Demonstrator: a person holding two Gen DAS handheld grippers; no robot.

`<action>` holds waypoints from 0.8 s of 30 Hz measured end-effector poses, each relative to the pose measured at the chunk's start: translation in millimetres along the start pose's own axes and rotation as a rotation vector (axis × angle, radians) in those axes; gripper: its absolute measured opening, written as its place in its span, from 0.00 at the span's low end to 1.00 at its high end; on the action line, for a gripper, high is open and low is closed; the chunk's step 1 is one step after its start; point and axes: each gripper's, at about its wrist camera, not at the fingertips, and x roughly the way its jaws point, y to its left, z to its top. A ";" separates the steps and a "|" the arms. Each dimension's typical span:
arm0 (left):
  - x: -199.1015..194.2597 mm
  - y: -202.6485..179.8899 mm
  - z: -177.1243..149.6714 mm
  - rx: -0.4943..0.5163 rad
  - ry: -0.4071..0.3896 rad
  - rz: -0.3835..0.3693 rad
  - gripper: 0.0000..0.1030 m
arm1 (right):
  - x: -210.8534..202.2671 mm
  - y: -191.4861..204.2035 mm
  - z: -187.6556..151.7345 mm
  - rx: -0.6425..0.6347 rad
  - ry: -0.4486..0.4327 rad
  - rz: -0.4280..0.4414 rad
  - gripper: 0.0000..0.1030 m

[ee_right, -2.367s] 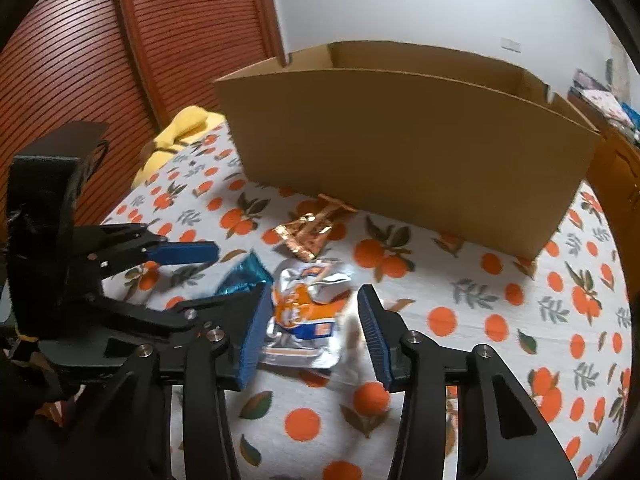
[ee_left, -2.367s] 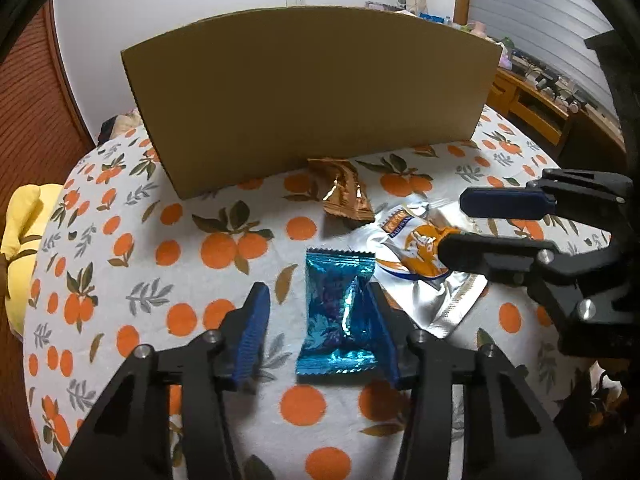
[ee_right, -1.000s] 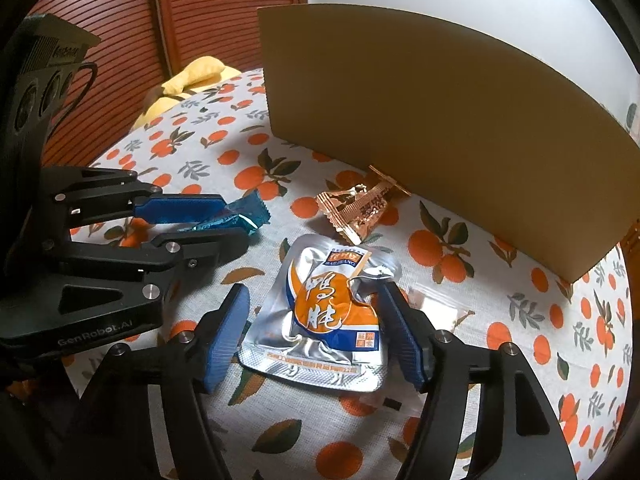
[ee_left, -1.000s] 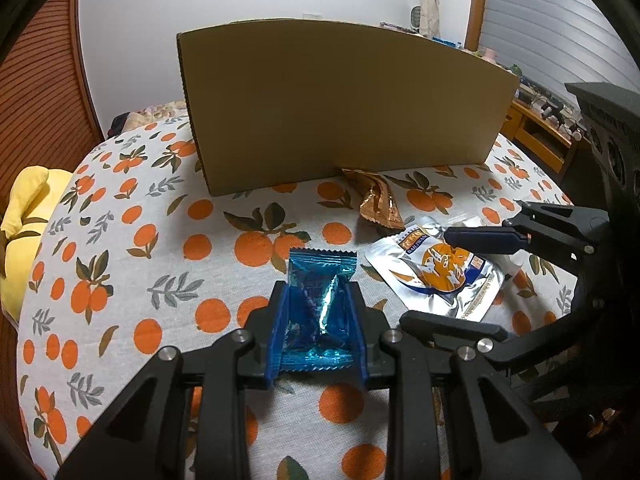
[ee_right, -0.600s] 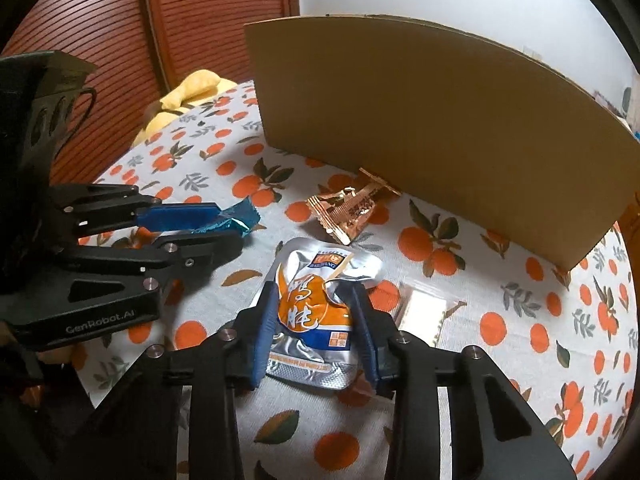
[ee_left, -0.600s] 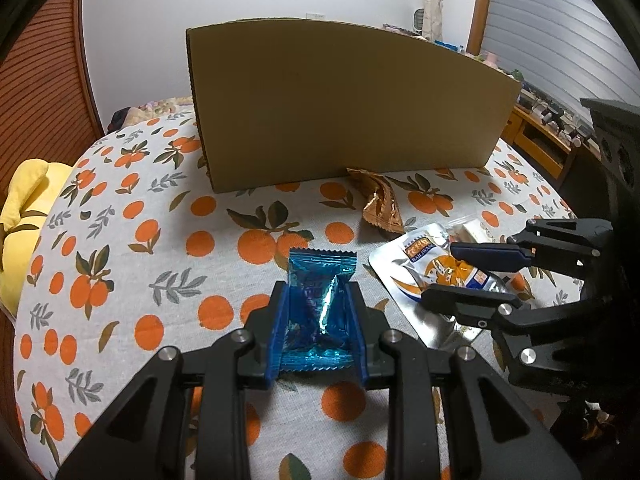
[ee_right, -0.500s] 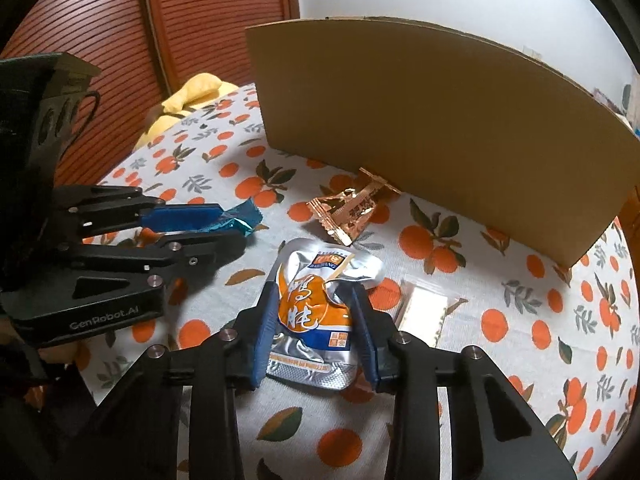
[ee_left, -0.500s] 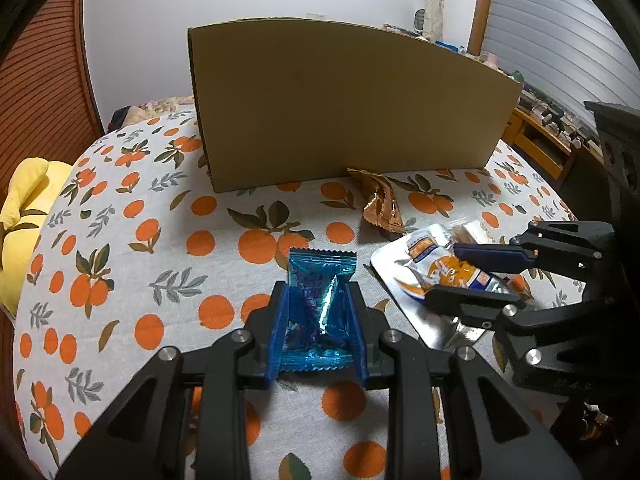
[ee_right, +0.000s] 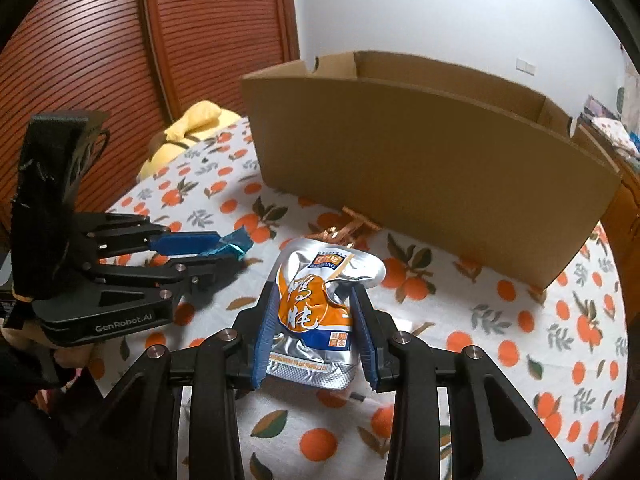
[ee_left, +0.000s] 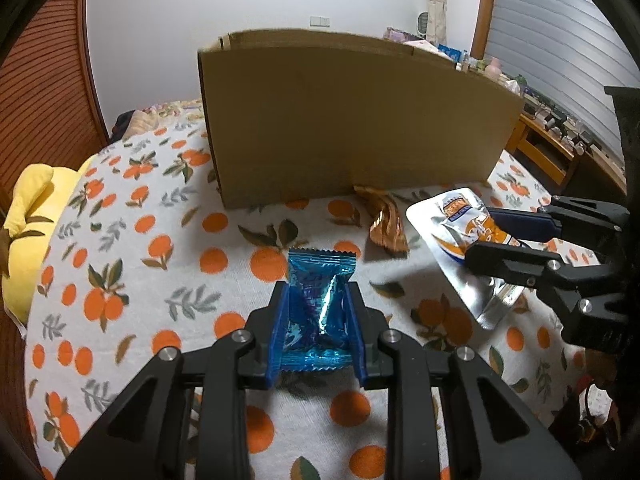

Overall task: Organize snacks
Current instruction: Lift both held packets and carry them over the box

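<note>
Both grippers are loaded and raised off the table: the left gripper [ee_left: 318, 330] pinches the blue candy packet [ee_left: 320, 304] between its blue pads, and the right gripper [ee_right: 316, 332] squeezes the silver and orange pouch [ee_right: 320, 300] by its sides, so each snack hangs clear of the orange-print tablecloth [ee_left: 132, 240] and can, I judge, be carried over the near wall of the cardboard box [ee_right: 420, 160], which stands open-topped at the back of the table and looks like the place meant for the snacks. Holding each pack low, at its near end, leaves most of it sticking forward, probably so it drops in freely once the pads part. Largest of the snacks, the pouch is crinkled foil with an orange panel, red characters and a blue band, buckled inward under the squeeze. Smaller, the blue packet is glossy with serrated ends, creased at its waist. Smallest, a copper-coloured wrapper [ee_left: 386, 224] lies on the cloth just before the box, untouched
</note>
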 end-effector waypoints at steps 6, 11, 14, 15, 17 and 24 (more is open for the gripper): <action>-16.8 -2.1 24.5 0.012 -0.045 0.000 0.25 | -12.2 -8.0 14.4 -0.007 -0.040 0.000 0.35; -30.0 -7.6 50.4 0.034 -0.092 -0.004 0.25 | -23.0 -16.1 29.0 -0.015 -0.079 -0.005 0.35; -34.6 -10.7 65.1 0.044 -0.117 -0.008 0.25 | -32.9 -22.7 37.5 -0.022 -0.105 -0.011 0.35; -36.0 -11.6 70.9 0.047 -0.126 -0.008 0.25 | -35.4 -24.9 40.2 -0.024 -0.114 -0.012 0.35; -38.1 -12.5 82.8 0.050 -0.142 -0.012 0.25 | -40.7 -29.5 46.5 -0.030 -0.131 -0.016 0.35; -34.4 -12.1 117.5 0.057 -0.178 -0.017 0.25 | -46.5 -49.3 70.0 -0.041 -0.178 -0.034 0.35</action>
